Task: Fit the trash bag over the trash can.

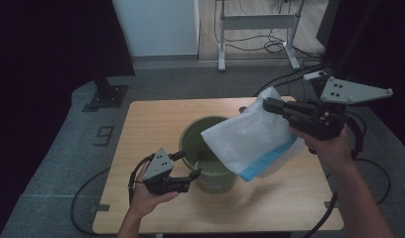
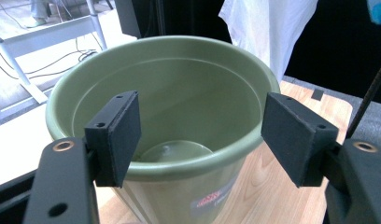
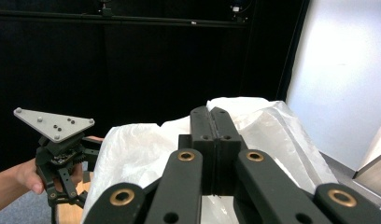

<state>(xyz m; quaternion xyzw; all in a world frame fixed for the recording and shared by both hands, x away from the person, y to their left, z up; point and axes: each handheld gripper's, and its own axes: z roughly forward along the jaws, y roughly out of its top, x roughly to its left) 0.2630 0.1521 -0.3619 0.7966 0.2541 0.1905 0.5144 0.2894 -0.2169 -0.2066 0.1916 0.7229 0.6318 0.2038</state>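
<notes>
The bag [image 1: 250, 141] hangs tilted over the pot [image 1: 206, 154], one corner above its mouth, the blue-edged end past the rim toward the table's [image 1: 156, 114] right edge. The right gripper [image 1: 270, 105] is clamped on the bag's top. The left gripper [image 1: 186, 164], jaws apart, flanks the pot's near rim without pressing. Unsteadied, the pot could tip or slide if the limp bag drags across its rim.
</notes>
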